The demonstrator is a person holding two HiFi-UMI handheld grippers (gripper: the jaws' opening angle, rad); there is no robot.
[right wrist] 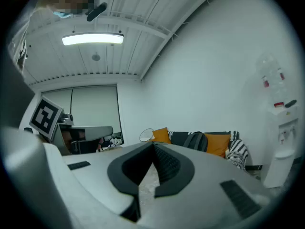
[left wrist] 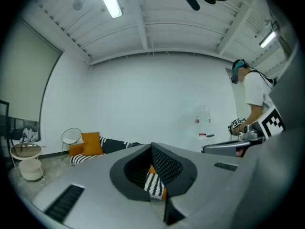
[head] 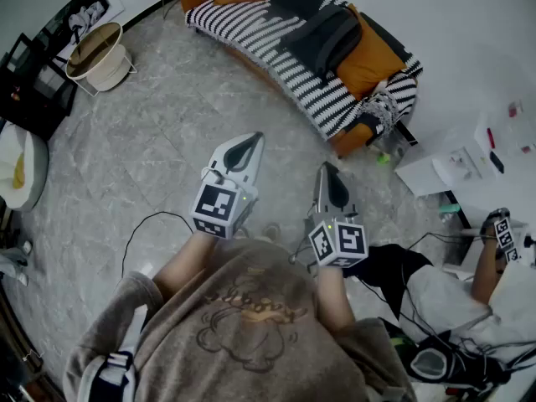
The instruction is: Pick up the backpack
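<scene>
Head view, L to R: round side table (head: pixel 94 48) at far left, well apart from the rest. Left gripper (head: pixel 249 143) hangs over the grey floor (head: pixel 159 141), tip twd the striped sofa (head: pixel 268 48). Backpack (head: pixel 325 33), dark grey, lies on that sofa just beside an orange cushion (head: pixel 368 61). It's well apart from both grippers, beyond their tips: ahead & to the right of the left one, roughly straight ahead of the right gripper (head: pixel 327 172). Neither touches it. Another person (head: pixel 486 275) stands at far right.

Left gripper view: left gripper (left wrist: pixel 152 148) has its jaws closed tip to tip w/ nothing between. Only a bit of striped fabric & orange shows thru the hollow behind the pads. Backpack can't be made out here.

Right gripper view: right gripper (right wrist: pixel 153 147) likewise closed, tips together, holding nothing. Backpack (right wrist: pixel 195 140) sits on the sofa past the jaws, up & right of the tips, between two orange cushions, far off.
</scene>
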